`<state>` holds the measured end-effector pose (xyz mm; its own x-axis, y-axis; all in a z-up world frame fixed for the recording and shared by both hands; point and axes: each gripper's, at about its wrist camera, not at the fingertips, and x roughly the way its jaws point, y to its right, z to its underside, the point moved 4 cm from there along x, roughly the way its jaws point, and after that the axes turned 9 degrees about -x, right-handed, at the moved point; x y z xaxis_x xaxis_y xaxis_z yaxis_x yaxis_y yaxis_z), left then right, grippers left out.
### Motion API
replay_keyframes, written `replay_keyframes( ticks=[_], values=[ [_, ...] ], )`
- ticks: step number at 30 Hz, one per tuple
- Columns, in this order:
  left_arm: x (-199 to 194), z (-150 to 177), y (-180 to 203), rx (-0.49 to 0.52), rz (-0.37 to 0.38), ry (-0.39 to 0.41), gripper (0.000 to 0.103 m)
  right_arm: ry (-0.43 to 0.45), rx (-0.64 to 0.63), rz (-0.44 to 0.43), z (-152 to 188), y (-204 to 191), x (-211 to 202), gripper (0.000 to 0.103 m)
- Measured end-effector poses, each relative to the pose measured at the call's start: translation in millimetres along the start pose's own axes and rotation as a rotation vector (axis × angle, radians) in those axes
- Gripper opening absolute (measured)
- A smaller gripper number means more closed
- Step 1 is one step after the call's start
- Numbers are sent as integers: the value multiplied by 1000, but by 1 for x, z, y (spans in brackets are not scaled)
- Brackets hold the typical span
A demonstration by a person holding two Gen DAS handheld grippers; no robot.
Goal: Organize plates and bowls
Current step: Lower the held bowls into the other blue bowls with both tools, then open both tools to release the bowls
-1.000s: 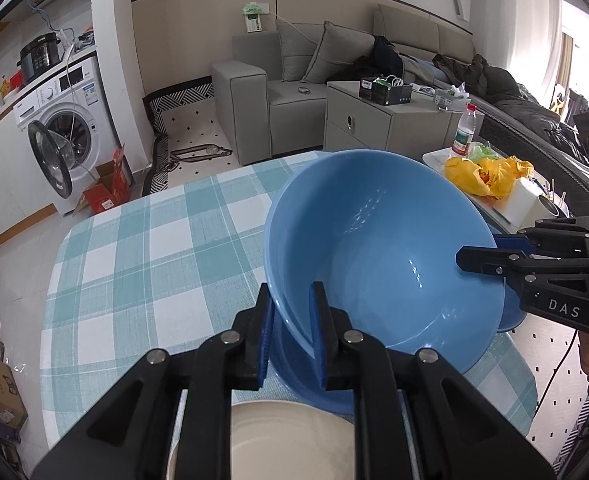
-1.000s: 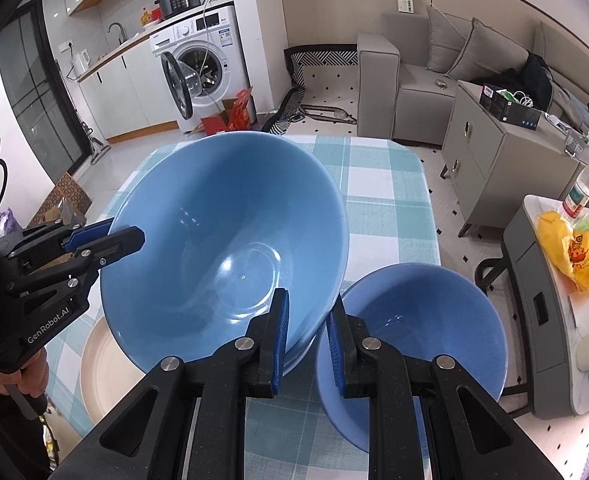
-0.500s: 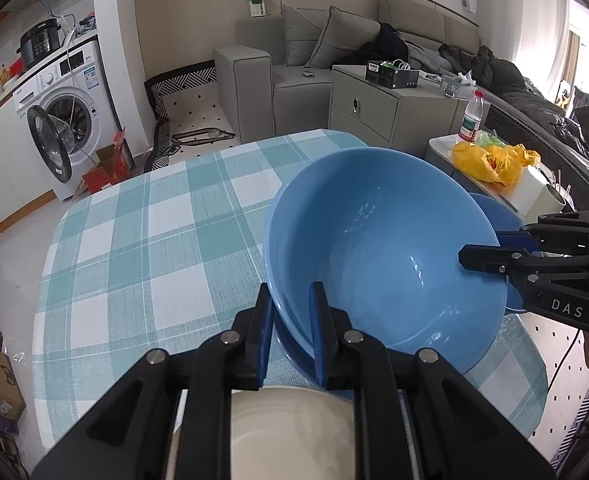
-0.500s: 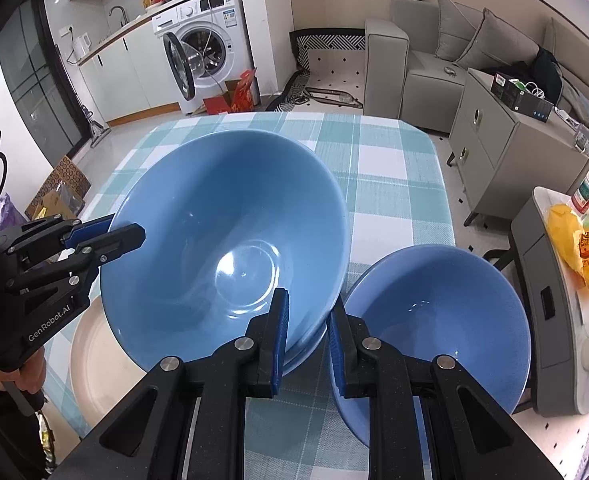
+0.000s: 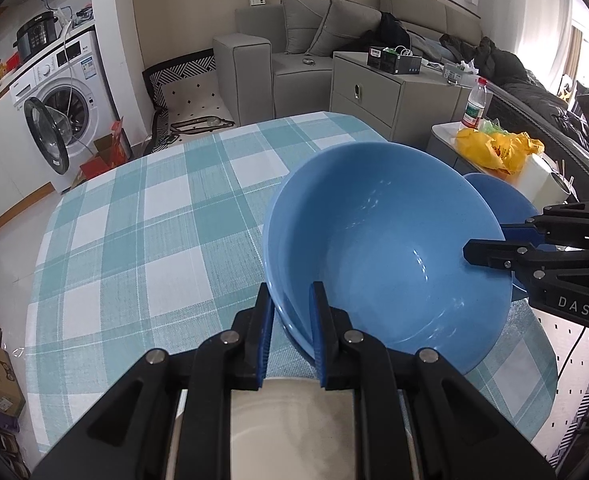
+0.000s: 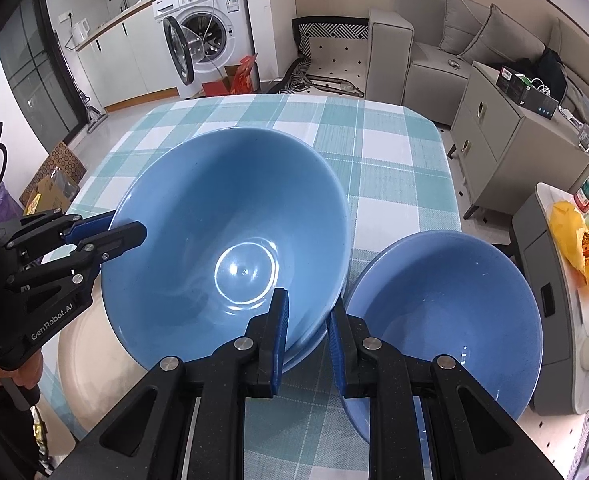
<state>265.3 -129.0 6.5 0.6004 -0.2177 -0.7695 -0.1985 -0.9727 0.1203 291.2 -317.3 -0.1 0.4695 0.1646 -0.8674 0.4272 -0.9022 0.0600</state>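
A large blue bowl is held tilted above the checked table by both grippers. My left gripper is shut on its near rim; it also shows in the right wrist view. My right gripper is shut on the opposite rim; it also shows in the left wrist view. A second blue rim shows just under the held bowl. A smaller blue bowl sits on the table's right side. A cream plate lies under my left gripper.
The table has a teal and white checked cloth. A grey cabinet and a side stand with a yellow bag stand to the right. A washing machine with an open door is at the far left.
Both grippers have drawn back and down with the large blue bowl; more of the tablecloth shows beyond it. Both grips are unchanged.
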Motion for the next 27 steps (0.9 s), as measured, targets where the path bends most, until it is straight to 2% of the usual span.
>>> replay_keyframes(
  ticks=[6, 18, 22, 24, 26, 27],
  values=[
    [7, 5, 1, 30, -26, -14, 15, -28, -21, 20, 4, -6, 9, 19],
    [16, 11, 1, 47, -25, -44, 17, -41, -94, 93, 6, -14, 14, 22],
    [17, 15, 4, 70, -31, -48, 25, -42, -138, 120, 7, -18, 15, 26],
    [16, 15, 5, 74, -26, -49, 31, -41, -149, 127, 8, -17, 16, 28],
    [14, 15, 6, 74, -25, -39, 42, -39, -156, 129, 8, -17, 16, 32],
    [13, 15, 6, 75, -27, -35, 44, -40, -162, 127, 9, -17, 16, 35]
  ],
)
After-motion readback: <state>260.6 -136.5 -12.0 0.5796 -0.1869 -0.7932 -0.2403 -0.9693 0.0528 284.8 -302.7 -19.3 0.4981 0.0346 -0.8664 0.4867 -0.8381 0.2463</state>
